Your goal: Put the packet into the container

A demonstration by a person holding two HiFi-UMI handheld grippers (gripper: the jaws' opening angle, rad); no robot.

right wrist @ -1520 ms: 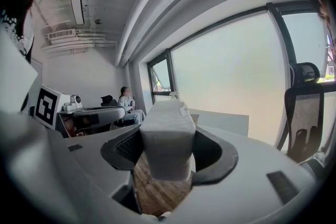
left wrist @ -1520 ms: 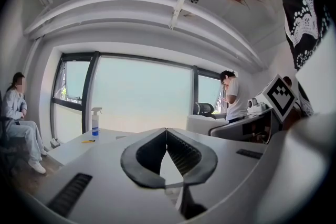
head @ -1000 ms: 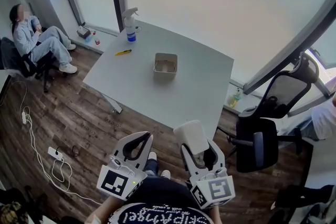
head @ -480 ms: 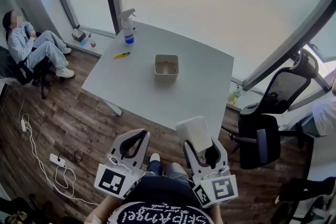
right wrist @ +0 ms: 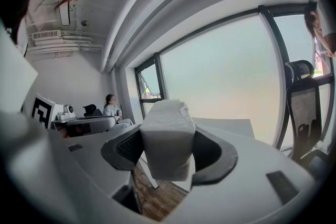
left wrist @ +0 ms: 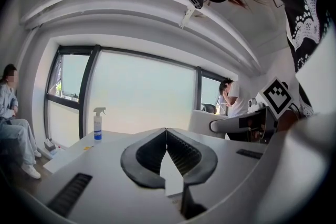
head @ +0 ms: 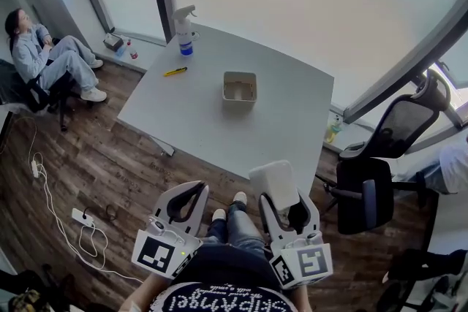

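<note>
1. Grey tabletop (head: pixel 219 113), well ahead, bears a small beige square container (head: pixel 240 86).
2. Clamped in right tongs (head: pixel 287 204): soft white packet (head: pixel 273 183); left tongs (left wrist: pixel 166 134) together, empty.
3. Release only once directly above it.

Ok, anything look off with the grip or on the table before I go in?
Nothing stands out. The packet sits squarely between the jaws of the right gripper, the container stands upright on the table, and the spray bottle is upright at its far left corner. No spill shows.
</note>
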